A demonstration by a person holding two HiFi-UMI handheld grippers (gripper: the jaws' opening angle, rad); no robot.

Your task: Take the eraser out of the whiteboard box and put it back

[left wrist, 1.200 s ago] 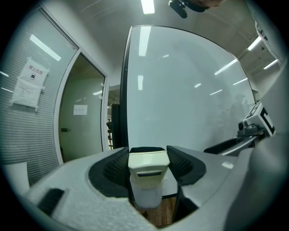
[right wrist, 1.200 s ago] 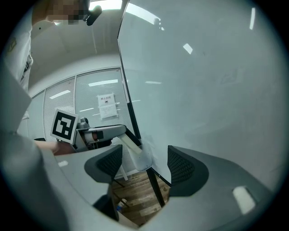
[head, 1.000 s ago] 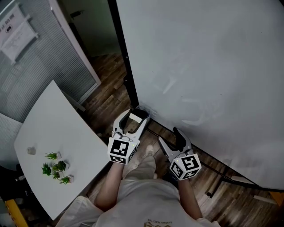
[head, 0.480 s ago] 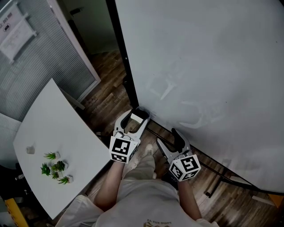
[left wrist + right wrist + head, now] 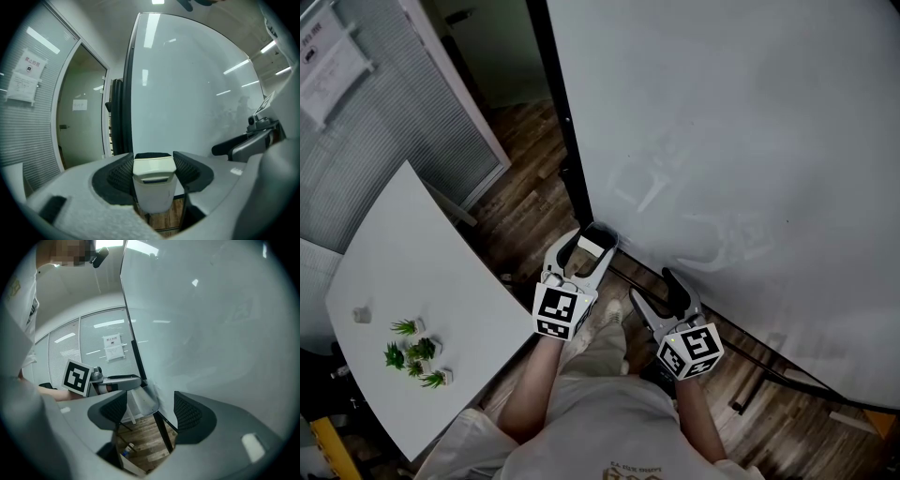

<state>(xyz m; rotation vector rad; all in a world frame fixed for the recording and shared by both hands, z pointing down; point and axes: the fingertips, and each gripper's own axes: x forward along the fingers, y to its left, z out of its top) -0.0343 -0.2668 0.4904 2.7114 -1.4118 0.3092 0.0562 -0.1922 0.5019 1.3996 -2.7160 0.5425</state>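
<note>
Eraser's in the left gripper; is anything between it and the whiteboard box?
Nothing visible. The eraser, clamped in the left gripper, is right at the box by the lower corner of the whiteboard; the right gripper hangs open off to one side.

Posted notice [image 5: 26, 76], print illegible (too small)

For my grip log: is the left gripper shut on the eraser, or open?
Shut on it: the left gripper has both pads pressed against the sides of the pale eraser.
</note>
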